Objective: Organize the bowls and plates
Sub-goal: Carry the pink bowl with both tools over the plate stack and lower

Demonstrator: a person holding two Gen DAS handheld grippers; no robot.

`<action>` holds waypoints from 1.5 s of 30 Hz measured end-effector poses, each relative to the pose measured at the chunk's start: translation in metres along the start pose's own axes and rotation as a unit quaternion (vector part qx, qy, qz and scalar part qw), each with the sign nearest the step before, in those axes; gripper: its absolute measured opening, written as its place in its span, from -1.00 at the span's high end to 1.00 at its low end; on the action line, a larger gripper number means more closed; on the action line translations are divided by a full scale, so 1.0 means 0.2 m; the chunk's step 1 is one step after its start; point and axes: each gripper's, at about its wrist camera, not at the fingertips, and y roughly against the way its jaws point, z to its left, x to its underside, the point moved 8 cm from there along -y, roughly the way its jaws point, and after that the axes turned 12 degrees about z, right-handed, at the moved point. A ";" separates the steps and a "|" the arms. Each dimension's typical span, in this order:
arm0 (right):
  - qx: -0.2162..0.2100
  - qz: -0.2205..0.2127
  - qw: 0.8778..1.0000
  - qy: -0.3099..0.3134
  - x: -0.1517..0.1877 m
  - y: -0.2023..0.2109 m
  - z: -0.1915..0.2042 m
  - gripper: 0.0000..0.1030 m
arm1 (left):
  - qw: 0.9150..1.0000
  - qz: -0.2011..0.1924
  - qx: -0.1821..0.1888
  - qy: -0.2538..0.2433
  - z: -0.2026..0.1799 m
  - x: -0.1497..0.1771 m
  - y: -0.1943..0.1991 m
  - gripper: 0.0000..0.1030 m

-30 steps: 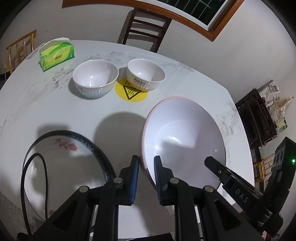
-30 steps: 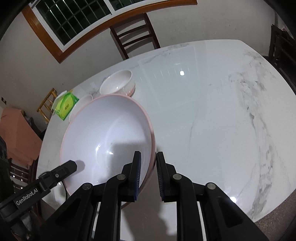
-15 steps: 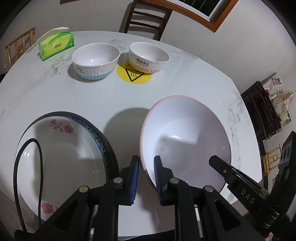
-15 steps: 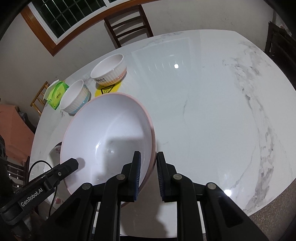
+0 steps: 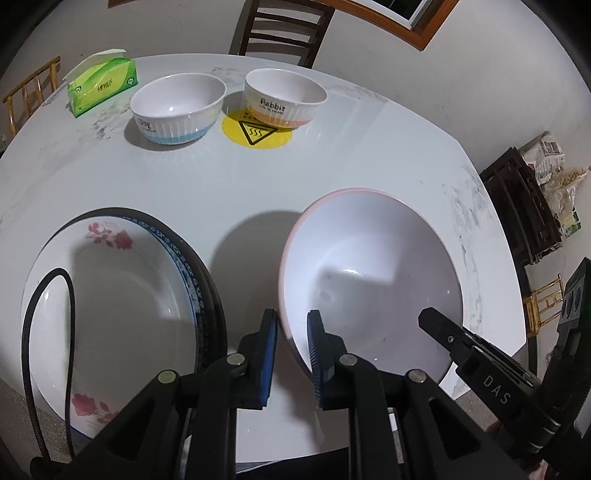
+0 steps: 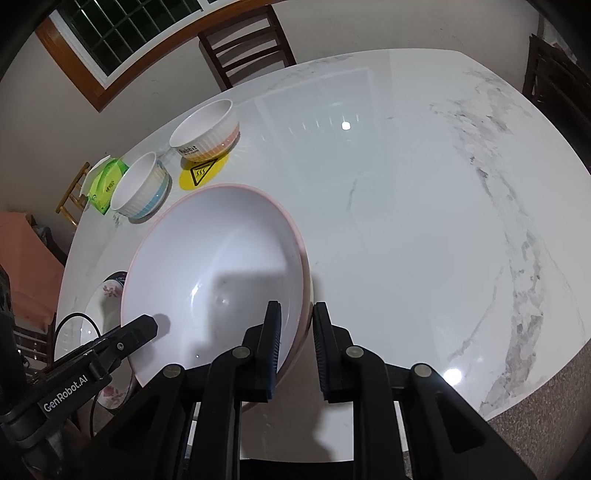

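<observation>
A large white bowl with a pink rim [image 5: 369,266] [image 6: 214,258] hangs tilted just above the marble table [image 5: 221,192], carried from both sides. My left gripper [image 5: 291,321] is shut on its left rim. My right gripper [image 6: 297,314] is shut on its right rim. To the left of it a rose-patterned plate with a blue and black rim [image 5: 110,302] [image 6: 107,295] lies on the table. At the far side stand a blue-banded ribbed bowl [image 5: 177,107] [image 6: 140,192] and an orange-banded "Rabbit" bowl [image 5: 284,98] [image 6: 205,131].
A green tissue box [image 5: 101,86] sits at the far left, and a yellow warning sticker [image 5: 256,131] lies partly under the orange-banded bowl. A black cable [image 5: 70,295] loops over the rose plate. A dark wooden chair [image 5: 280,29] stands behind the table. Bare marble [image 6: 424,221] stretches right.
Both grippers have sunk toward the table with the pink-rimmed bowl held between them. More of the rose plate now shows on the left.
</observation>
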 end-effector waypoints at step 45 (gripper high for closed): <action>-0.013 -0.018 0.999 -0.031 -0.03 0.06 -0.09 0.35 | 0.999 -0.042 0.028 0.000 0.10 -0.16 0.12 0.66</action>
